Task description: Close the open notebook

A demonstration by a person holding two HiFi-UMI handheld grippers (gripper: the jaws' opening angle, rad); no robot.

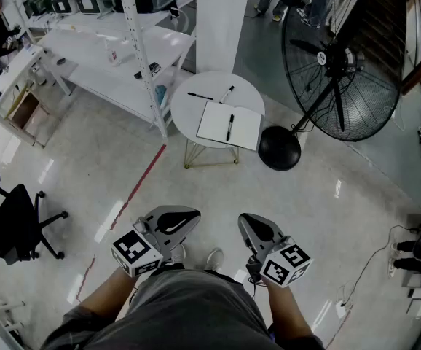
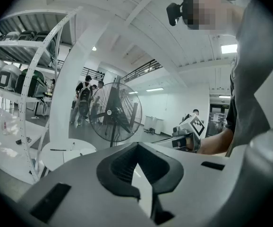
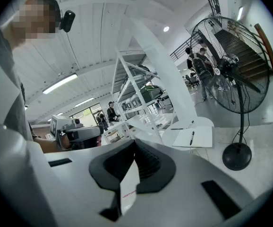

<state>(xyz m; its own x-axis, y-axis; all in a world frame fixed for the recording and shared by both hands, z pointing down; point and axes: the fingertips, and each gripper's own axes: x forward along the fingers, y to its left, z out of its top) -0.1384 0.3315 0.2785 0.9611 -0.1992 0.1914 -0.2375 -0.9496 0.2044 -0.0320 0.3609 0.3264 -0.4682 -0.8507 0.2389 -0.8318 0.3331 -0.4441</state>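
Your notebook (image 1: pixel 243 128) shows white pages under a black pen (image 1: pixel 229 127), on a white round table (image 1: pixel 185 114) with gold legs (image 1: pixel 187 155). The standing fan (image 1: pixel 339 57) is black and the floor line (image 1: pixel 142 184) red. Your left gripper (image 2: pixel 136 148) and right gripper (image 3: pixel 135 143) are grey with black pads, and their marker cubes (image 1: pixel 134 251) are patterned in black-and-white squares.

Fan (image 1: pixel 322 57) top cropped, chair (image 1: pixel 14 221) cut by edge

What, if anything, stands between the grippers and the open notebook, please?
Only bare floor separates the left gripper and right gripper from the notebook. A black pen lies on its open pages and would likely hinder closing.
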